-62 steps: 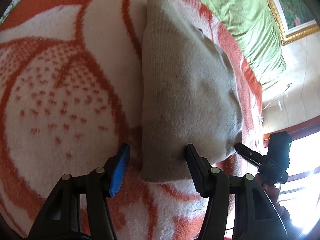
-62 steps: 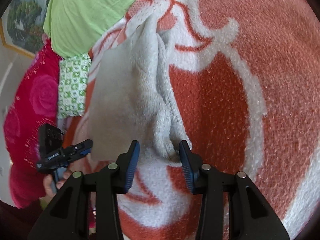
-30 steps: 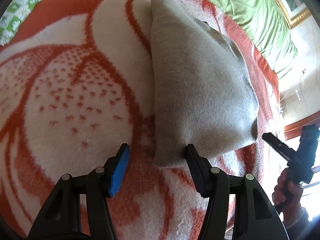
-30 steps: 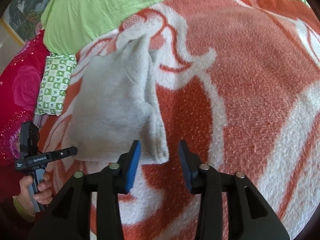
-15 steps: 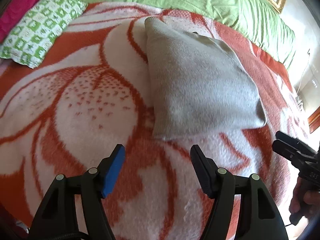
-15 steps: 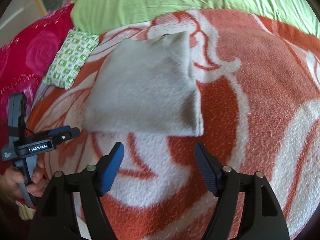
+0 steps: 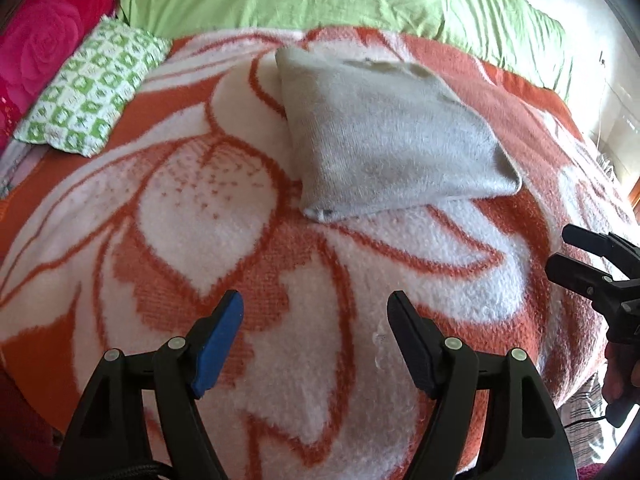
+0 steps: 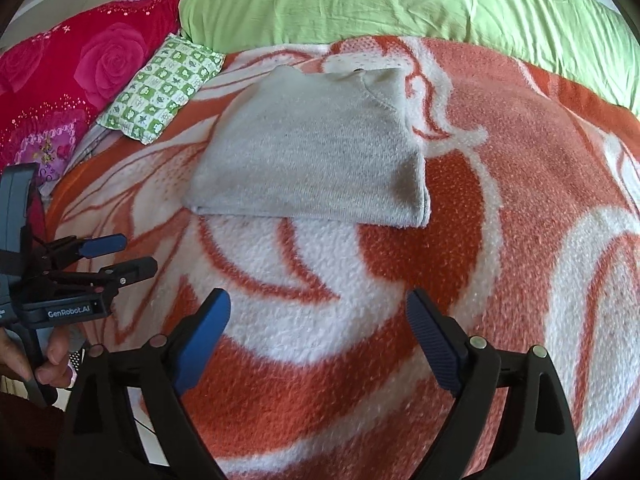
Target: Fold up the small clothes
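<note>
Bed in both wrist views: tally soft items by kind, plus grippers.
Folded grey garment: 1
Orange-and-white blanket: 1
Green quilt: 1
Green checked pillow: 1
Red rose-print bedding: 1
Grippers: 2, the left gripper and the right gripper, both open and empty
Total: 7

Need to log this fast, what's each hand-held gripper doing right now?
Left hand-held gripper: open, holding nothing.
Right hand-held gripper: open, holding nothing.

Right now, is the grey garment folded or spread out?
Folded. The grey garment lies as a compact rectangle with doubled layers at its near edge on the orange blanket; neither gripper touches it.
</note>
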A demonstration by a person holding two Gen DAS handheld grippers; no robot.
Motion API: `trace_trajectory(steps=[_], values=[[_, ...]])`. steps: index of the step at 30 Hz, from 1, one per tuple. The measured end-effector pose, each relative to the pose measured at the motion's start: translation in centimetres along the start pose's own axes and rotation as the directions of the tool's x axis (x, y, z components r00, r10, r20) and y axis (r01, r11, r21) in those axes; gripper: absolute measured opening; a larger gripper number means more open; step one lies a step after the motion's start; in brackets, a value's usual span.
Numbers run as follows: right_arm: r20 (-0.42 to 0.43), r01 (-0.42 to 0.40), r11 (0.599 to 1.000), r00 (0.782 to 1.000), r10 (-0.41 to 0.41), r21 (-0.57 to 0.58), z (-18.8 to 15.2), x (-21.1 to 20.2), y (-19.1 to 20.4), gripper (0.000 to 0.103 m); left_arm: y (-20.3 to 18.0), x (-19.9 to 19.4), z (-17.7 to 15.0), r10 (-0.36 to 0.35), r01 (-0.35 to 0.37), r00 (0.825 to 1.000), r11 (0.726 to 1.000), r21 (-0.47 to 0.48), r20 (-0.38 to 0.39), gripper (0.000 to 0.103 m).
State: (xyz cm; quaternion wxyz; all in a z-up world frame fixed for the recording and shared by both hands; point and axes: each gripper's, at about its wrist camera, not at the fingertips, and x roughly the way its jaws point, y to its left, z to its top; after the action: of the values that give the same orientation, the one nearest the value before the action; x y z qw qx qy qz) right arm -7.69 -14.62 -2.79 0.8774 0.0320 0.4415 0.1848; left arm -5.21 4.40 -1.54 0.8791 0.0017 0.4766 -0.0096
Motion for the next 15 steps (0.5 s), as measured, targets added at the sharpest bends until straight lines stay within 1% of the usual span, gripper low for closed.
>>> trace_trajectory(steps=[1,3,7,9,12,15], values=[[0.009,0.002,1.000,1.000,-0.002,0.004,0.0,-0.2,0.0,0.090,0.1,-0.2,0.1,0.000,0.000,1.000,1.000,0.000,0.006,0.076],[0.036,0.003,1.000,0.999,-0.003,0.008,0.2,-0.8,0.1,0.092,0.3,-0.7,0.5,-0.010,0.010,1.000,1.000,-0.010,0.017,0.081],[0.114,0.029,1.000,0.993,-0.029,0.001,1.0,-1.9,0.6,0.097,0.3,-1.2,1.6,-0.011,0.011,0.999,1.000,-0.008,0.044,0.082],[0.141,0.048,0.999,0.989,-0.048,0.003,1.6,-2.2,0.6,0.102,0.3,-1.3,2.3,-0.011,0.012,0.998,1.000,-0.009,0.055,0.082],[0.157,0.051,0.999,0.986,-0.051,0.004,2.2,-2.2,0.6,0.102,0.1,-1.3,3.2,-0.011,0.012,0.997,1.000,-0.016,0.074,0.083],[0.145,0.063,0.998,0.987,-0.062,-0.004,2.4,-1.5,0.4,0.103,-0.4,-0.6,3.9,0.002,-0.001,0.998,1.000,-0.015,0.058,0.083]])
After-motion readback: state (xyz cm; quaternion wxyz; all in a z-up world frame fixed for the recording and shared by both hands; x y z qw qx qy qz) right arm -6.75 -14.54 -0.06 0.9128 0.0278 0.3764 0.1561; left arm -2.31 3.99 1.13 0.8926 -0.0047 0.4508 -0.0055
